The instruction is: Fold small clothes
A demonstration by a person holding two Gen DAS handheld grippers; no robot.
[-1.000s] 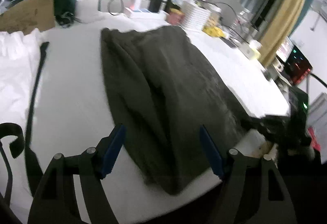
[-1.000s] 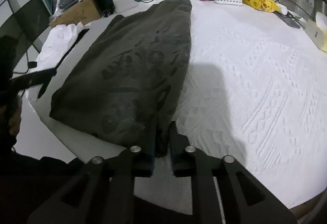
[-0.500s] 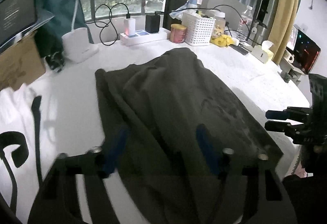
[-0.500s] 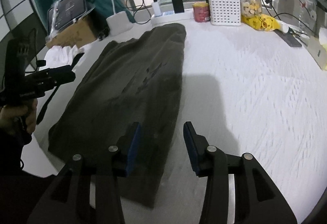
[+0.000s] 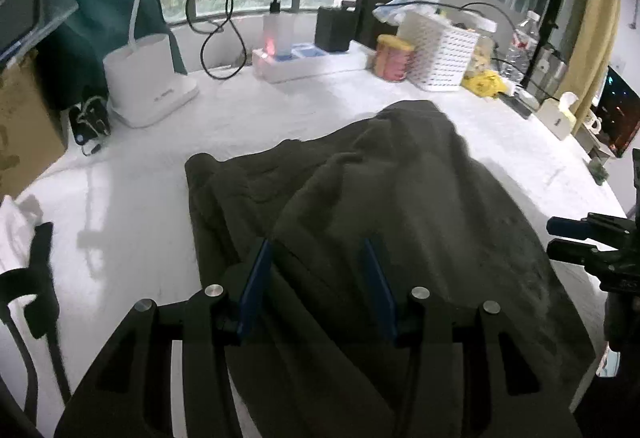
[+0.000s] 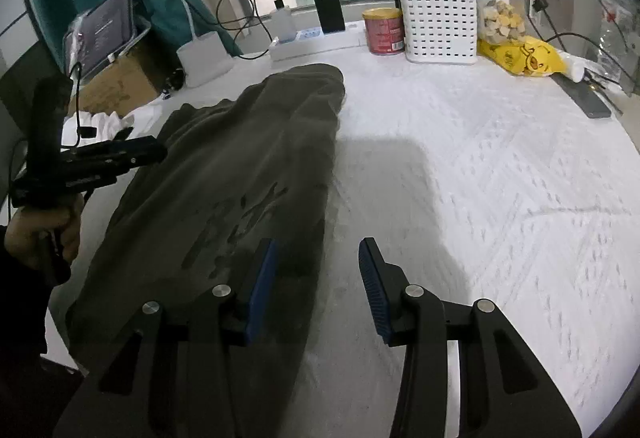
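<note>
Dark olive garment (image 5: 400, 206) lying lengthwise on the white-covered table (image 6: 500, 166), already narrowed into a long strip. The left tool (image 5: 316, 290) hangs over its near part with jaws closing and nothing pinched; the right tool (image 6: 316, 286), jaws apart and empty, straddles its right edge. The lengthwise fold appears done; the next move probably calls for gripping the near end and carrying it toward the far end.

I see the left hand-held gripper (image 5: 316, 280) pitched steeply downward, its blue pads (image 5: 253, 292) closing with nothing pinched. The right hand-held gripper (image 6: 318, 288), toward three o'clock, tilts down likewise, pads (image 6: 262, 288) parted, gripping nothing.
</note>
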